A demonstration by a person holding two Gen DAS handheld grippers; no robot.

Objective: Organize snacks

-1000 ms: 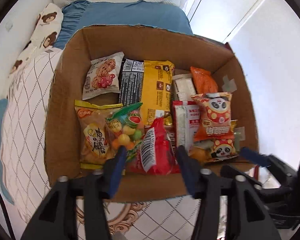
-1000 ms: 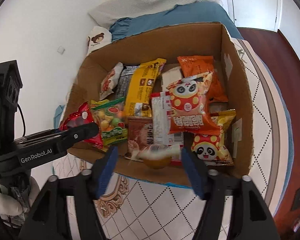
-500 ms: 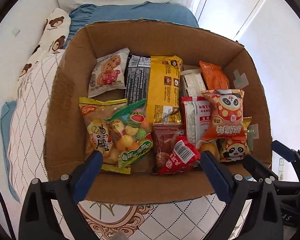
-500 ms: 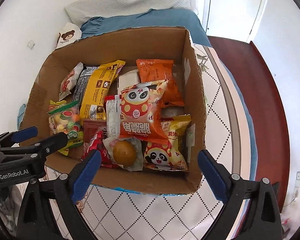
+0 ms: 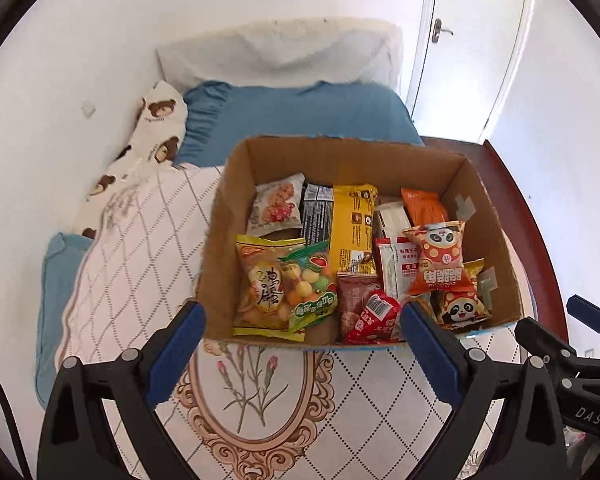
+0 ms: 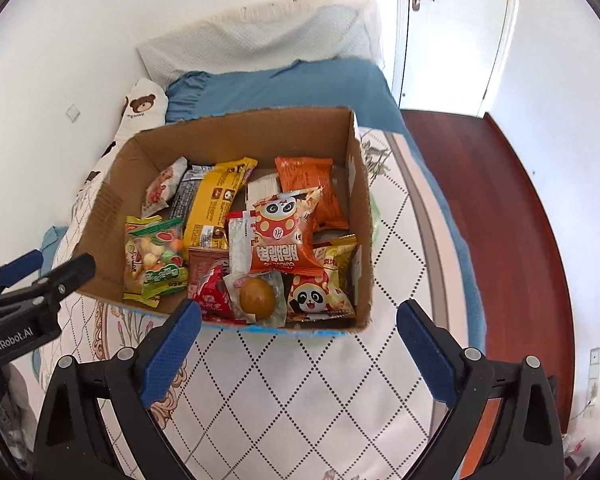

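Observation:
An open cardboard box [image 5: 227, 240] [image 6: 111, 200] stands on the bed, packed with snack packets. At its near edge lie a red packet [image 5: 374, 316] [image 6: 211, 292] and a clear packet with a brown egg [image 6: 257, 298]. Panda bags [image 5: 440, 258] [image 6: 283, 236], a yellow packet [image 5: 352, 228] and a green fruit-candy bag [image 5: 310, 288] fill the rest. My left gripper [image 5: 302, 316] hovers before the box's near wall, open, holding nothing. My right gripper [image 6: 300, 314] is likewise open with nothing in it, just short of the box's near right corner.
The box rests on a white quilt [image 5: 267, 392] with a diamond pattern. Behind it lie a blue pillow [image 5: 300, 112], a bear-print pillow [image 5: 155, 128] and a white pillow [image 6: 259, 44]. Red-brown floor [image 6: 500, 220] and a white door [image 6: 452, 32] are to the right.
Both grippers opened wide; the red packet left the left one and the egg packet the right one, and both now lie in the box. Both grippers pulled back and up from the box.

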